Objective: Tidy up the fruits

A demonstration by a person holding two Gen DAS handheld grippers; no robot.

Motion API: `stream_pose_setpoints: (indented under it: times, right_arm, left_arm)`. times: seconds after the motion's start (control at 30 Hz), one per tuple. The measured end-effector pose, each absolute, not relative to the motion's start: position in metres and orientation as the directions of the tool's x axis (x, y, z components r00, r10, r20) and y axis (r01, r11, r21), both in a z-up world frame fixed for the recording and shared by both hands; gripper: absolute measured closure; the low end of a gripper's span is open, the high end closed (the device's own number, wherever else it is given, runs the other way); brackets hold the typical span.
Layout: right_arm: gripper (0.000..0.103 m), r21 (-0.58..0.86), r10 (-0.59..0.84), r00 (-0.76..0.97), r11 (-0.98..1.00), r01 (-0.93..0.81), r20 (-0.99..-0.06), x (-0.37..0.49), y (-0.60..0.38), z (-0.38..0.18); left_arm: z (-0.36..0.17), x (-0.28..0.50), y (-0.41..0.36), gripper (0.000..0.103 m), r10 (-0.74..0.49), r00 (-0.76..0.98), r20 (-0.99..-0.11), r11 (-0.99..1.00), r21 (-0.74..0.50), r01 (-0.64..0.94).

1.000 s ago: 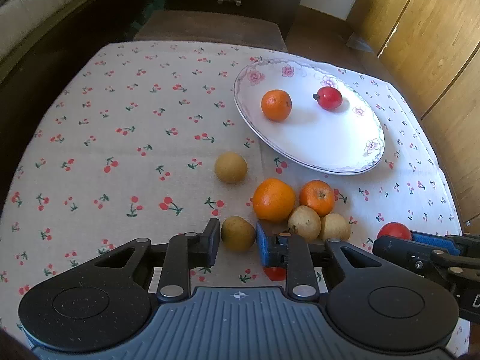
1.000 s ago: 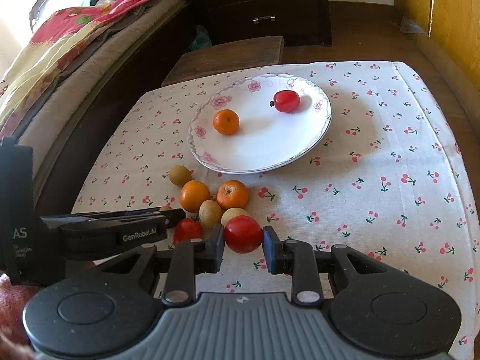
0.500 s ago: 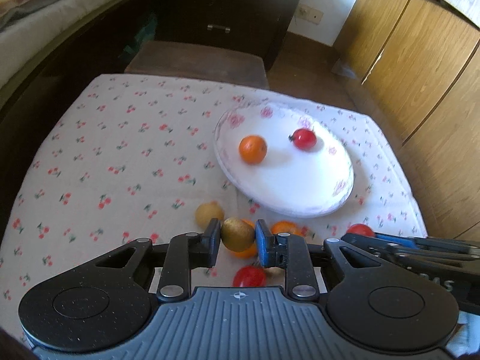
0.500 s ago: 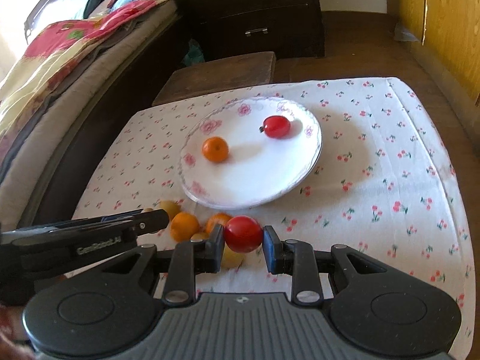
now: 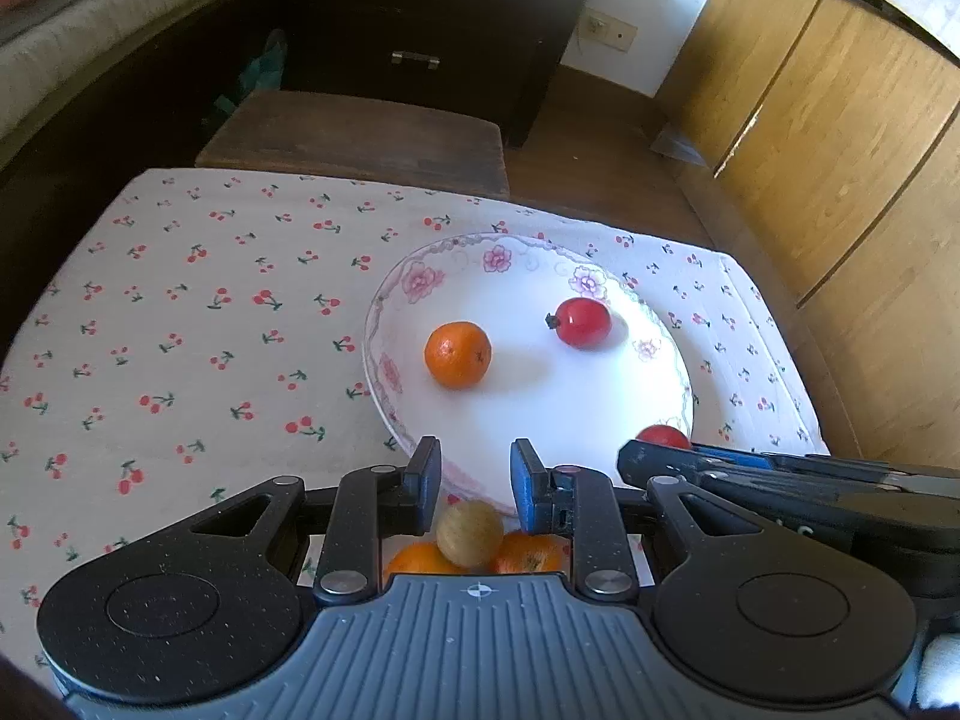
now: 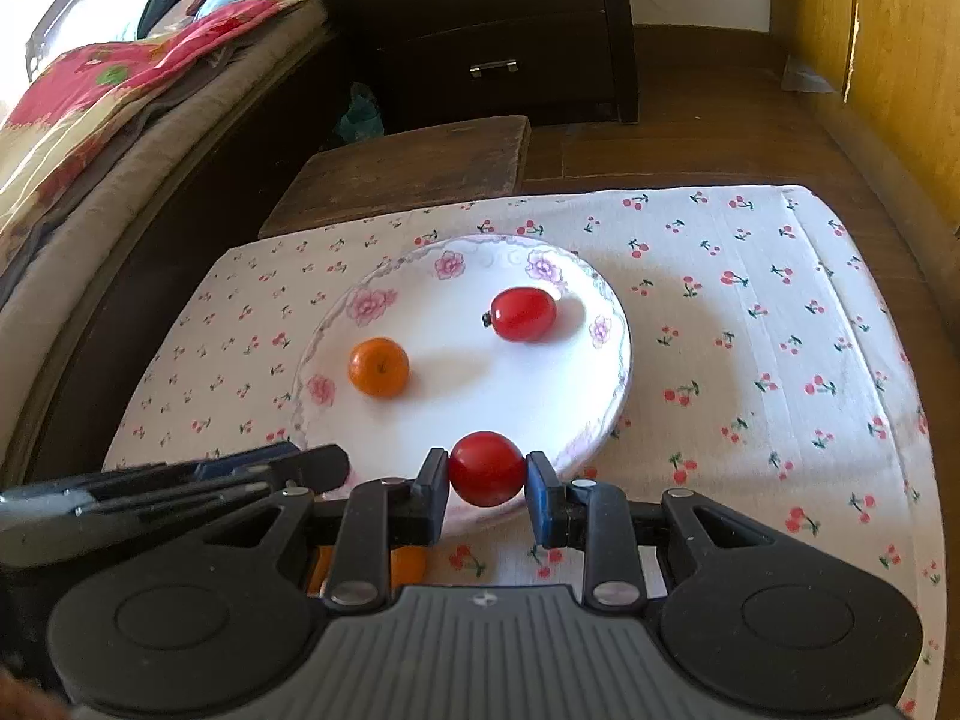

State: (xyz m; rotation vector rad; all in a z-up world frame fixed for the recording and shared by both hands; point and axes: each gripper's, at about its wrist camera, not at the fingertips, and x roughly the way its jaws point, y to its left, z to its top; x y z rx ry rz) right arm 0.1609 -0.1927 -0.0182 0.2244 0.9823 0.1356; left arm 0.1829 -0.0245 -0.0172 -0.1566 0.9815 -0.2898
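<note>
Two grippers: right gripper (image 6: pixel 486 474) clamps a smooth, soft red fruit (image 6: pixel 486 468) at its widest girth above the plate (image 6: pixel 606 414); left gripper (image 5: pixel 474 480) stands apart, the tan fruit (image 5: pixel 470 533) apparently loose below.

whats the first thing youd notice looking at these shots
The red fruit clamped in the right tongs, hovering at the near rim of the flowered white plate. On the plate lie an orange at left and another red fruit toward the back. The left tongs are open, with a tan fruit just below.
</note>
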Motion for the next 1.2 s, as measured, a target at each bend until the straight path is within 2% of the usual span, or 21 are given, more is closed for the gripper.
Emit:
stream_pose_setpoints:
  times: [0.13, 0.27, 0.53, 0.67, 0.87, 1.2]
  right_arm:
    - [0.074, 0.242, 0.213, 0.543, 0.970, -0.020, -0.812, 0.169, -0.189, -0.022]
    - [0.074, 0.249, 0.216, 0.540, 0.968, -0.012, -0.813, 0.169, -0.191, -0.024]
    - [0.074, 0.260, 0.218, 0.549, 0.966, -0.002, -0.807, 0.160, -0.196, -0.019]
    - [0.074, 0.254, 0.220, 0.542, 0.967, -0.013, -0.811, 0.160, -0.193, -0.021]
    - [0.074, 0.252, 0.218, 0.543, 0.968, -0.013, -0.811, 0.161, -0.192, -0.021]
    - [0.074, 0.260, 0.219, 0.555, 0.966, -0.004, -0.803, 0.160, -0.196, -0.018]
  left_arm:
    - [-0.020, 0.185, -0.027, 0.072, -0.298, 0.521, -0.800, 0.955, -0.243, 0.173]
    - [-0.017, 0.181, -0.023, 0.068, -0.315, 0.513, -0.799, 0.949, -0.255, 0.186]
    - [-0.018, 0.166, -0.024, 0.068, -0.339, 0.474, -0.813, 0.937, -0.245, 0.250]
    - [-0.023, 0.165, -0.034, 0.063, -0.339, 0.450, -0.826, 0.931, -0.224, 0.290]
    - [-0.025, 0.164, -0.037, 0.070, -0.313, 0.457, -0.833, 0.935, -0.187, 0.301]
    - [-0.016, 0.162, -0.032, 0.071, -0.339, 0.468, -0.816, 0.931, -0.217, 0.294]
